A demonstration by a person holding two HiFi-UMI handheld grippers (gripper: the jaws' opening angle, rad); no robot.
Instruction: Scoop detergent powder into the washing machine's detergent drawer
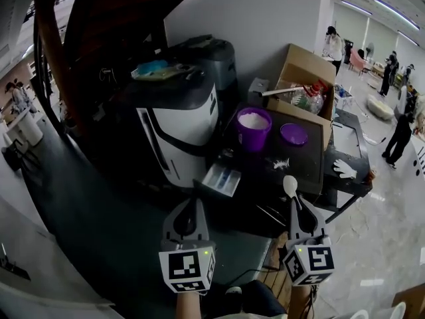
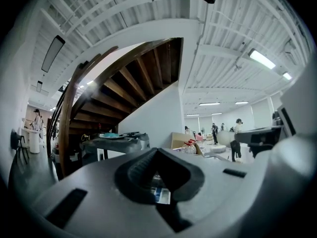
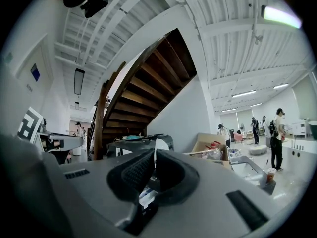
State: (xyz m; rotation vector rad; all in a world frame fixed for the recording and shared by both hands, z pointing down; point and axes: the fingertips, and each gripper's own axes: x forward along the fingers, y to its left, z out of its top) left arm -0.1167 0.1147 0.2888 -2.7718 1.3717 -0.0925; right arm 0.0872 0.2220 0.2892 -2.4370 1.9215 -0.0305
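- In front of the washing machine [image 1: 176, 135], the detergent drawer [image 1: 221, 178] stands pulled out at its lower front, near my left hand-held gripper [image 1: 192, 205].
- Left hand-held gripper: jaws closed tip to tip, nothing between them.
- Right hand-held gripper [image 1: 294, 206]: clamped on the handle of the white spoon [image 1: 290, 185], bowl pointing away from me over the near edge of the dark surface [image 1: 309, 170].
- The powder is in the open purple tub [image 1: 254, 126] on that surface, with its lid [image 1: 293, 134] just beside it. There is a spilled patch [image 1: 282, 163] between tub and spoon.
- Progress, my read: drawer out, tub open and spoon gripped, so prep is done. Scooping and tipping into the drawer are left. I can't tell whether the spoon carries powder or whether the drawer holds any.
- Only the head view shows the tub, lid, spill and overall layout.
- The left gripper view gives a sliver of the drawer [image 2: 161, 195] through the gap under the closed tips.
- The right gripper view shows the spoon bowl [image 3: 159, 145] rising above the jaws, which confirms the grip. The tub isn't visible there.
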